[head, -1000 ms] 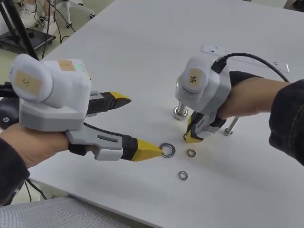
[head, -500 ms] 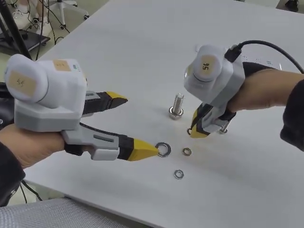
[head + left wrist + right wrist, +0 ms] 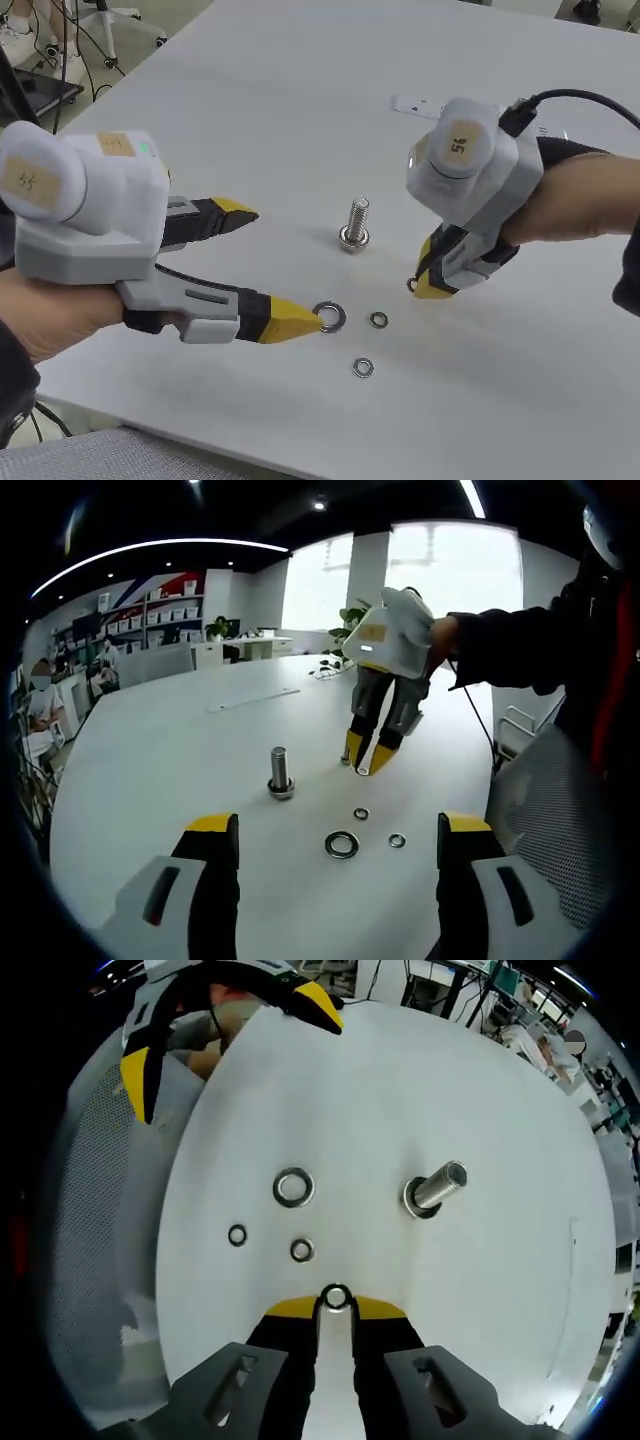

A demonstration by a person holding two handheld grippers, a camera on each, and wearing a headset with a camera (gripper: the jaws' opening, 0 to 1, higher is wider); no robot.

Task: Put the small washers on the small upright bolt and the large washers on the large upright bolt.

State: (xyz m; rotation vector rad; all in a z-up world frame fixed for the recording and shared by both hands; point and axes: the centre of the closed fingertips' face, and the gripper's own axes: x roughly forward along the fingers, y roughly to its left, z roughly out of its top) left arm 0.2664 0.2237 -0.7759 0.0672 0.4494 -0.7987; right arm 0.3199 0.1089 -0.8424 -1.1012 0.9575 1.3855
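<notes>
My right gripper hangs above the surface, jaws clamped on a small washer. They pinch it by the rim so the hole stays free to drop over a bolt. My left gripper sits low with its jaws wide apart and empty. The near tip lies just beside the large washer, which I judge is my setup for closing on that one.

The large bolt stands upright between the two grippers, apart from both. There is a ring at its foot, and I cannot tell whether that is a washer or the bolt's own head. Two more small washers lie flat near the large one.

These loose pieces lie toward the near edge of the surface, so a nudge that way could send one off. Beyond the bolt the surface is broad and bare, leaving free room to come down from above.
</notes>
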